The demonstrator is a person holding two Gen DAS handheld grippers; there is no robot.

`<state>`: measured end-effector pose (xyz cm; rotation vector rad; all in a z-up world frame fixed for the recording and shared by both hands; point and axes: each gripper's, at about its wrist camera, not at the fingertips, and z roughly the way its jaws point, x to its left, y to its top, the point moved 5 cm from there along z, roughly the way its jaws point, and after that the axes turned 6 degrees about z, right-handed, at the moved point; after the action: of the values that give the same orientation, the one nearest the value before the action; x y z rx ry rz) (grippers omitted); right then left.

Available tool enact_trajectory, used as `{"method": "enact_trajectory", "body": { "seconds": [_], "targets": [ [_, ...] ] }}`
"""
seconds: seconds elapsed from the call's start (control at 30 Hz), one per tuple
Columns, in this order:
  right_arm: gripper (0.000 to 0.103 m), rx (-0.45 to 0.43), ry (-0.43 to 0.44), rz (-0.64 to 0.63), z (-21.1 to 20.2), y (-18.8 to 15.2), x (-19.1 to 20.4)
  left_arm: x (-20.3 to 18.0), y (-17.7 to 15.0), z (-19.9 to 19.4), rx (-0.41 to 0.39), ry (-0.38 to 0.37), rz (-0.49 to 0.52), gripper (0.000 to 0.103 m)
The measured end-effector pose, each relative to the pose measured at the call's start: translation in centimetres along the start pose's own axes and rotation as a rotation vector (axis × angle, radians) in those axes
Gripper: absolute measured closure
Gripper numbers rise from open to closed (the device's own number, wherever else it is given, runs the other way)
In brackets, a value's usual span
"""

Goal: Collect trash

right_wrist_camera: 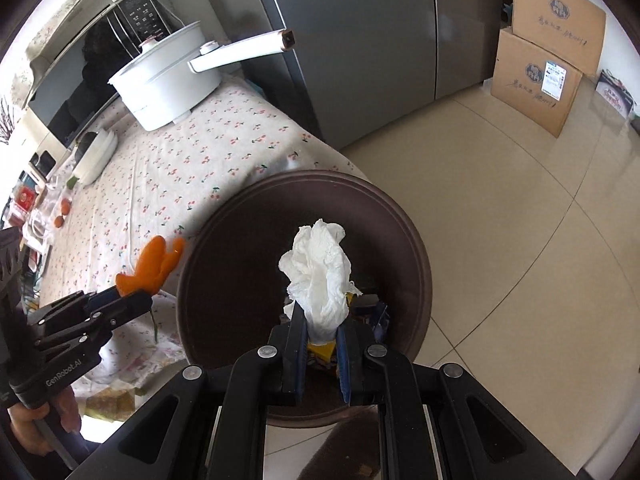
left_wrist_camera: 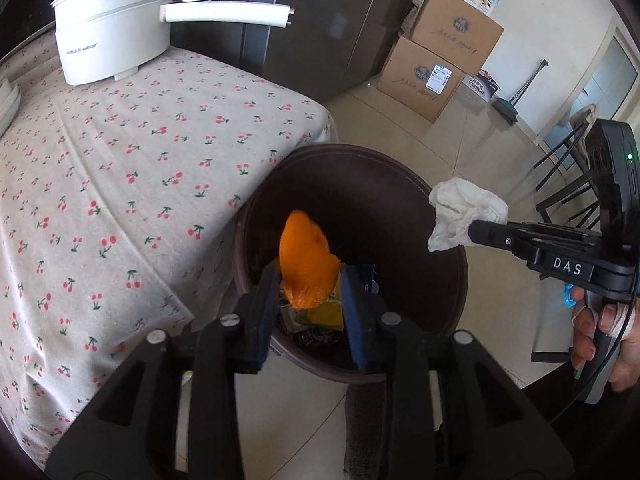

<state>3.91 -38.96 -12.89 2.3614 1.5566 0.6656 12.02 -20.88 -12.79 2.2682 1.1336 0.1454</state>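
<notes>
Both grippers hang over the round dark-brown plastic trash bin [left_wrist_camera: 352, 184] that stands on the tiled floor [right_wrist_camera: 500, 200] against the corner of the bench with the cherry-print cloth [left_wrist_camera: 120, 160]. The left gripper [left_wrist_camera: 308, 292] stands part-way apart, with the curled orange fruit peel [left_wrist_camera: 306, 264] between its blue pads; the peel touches the left-hand pad, a gap shows on the other side, so the pads do not seem to press on it. In the left wrist view it sits above the bin's mouth; in the right wrist view it appears nearer the rim, at the bench side. The right gripper [right_wrist_camera: 320, 328] is clamped narrow on the crumpled white paper tissue [right_wrist_camera: 318, 272], which stands up over the middle of the bin. Yellow and blue packaging [left_wrist_camera: 332, 312] already lies at the bottom.

The likely step is dropping both pieces. The risk lies with the peel: if it clings to the pad, it may hang rather than fall, or slide off late and land on the rim, the cloth or the floor. The tissue is light and could snag on a pad or drift sideways if let go too high. The two grippers are near each other and could knock together above the bin.
</notes>
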Motion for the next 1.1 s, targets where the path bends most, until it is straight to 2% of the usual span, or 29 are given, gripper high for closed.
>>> {"method": "enact_trajectory", "body": {
  "seconds": [0.03, 0.1, 0.37, 0.43, 0.47, 0.5, 0.57, 0.87, 1.1],
  "targets": [
    [0.090, 0.004, -0.003, 0.000, 0.1, -0.1, -0.2, -0.1, 0.1, 0.0, -0.010, 0.013, 0.006, 0.035],
    [0.089, 0.009, -0.007, -0.002, 0.2, -0.2, -0.6, 0.1, 0.3, -0.2, -0.035, 0.043, -0.004, 0.021],
    [0.087, 0.027, -0.008, -0.026, 0.9, -0.1, -0.2, 2.1, -0.5, 0.1, 0.014, 0.101, -0.068, 0.018],
    [0.084, 0.028, -0.019, -0.044, 1.1, -0.2, 0.2, 2.5, -0.9, -0.2, 0.020, 0.126, -0.078, 0.013],
    [0.074, 0.031, -0.024, -0.051, 1.2, -0.3, 0.5, 2.7, -1.0, -0.5, 0.013, 0.132, -0.082, 0.012],
    [0.049, 0.044, -0.027, -0.049, 1.4, -0.4, 0.6, 2.9, -1.0, -0.8, 0.009, 0.138, -0.086, 0.011],
    [0.020, 0.043, -0.037, -0.028, 1.4, -0.6, 0.7, 3.2, -1.2, -1.4, 0.005, 0.172, -0.094, 0.007],
    [0.014, 0.014, -0.056, -0.058, 0.8, -1.0, 1.7, 5.0, -3.5, -4.0, 0.008, 0.276, -0.157, 0.001],
    [0.007, -0.027, -0.048, -0.088, -0.9, -2.6, 4.2, 6.3, -5.7, -8.0, -0.026, 0.274, -0.265, 0.001]
  ]
}}
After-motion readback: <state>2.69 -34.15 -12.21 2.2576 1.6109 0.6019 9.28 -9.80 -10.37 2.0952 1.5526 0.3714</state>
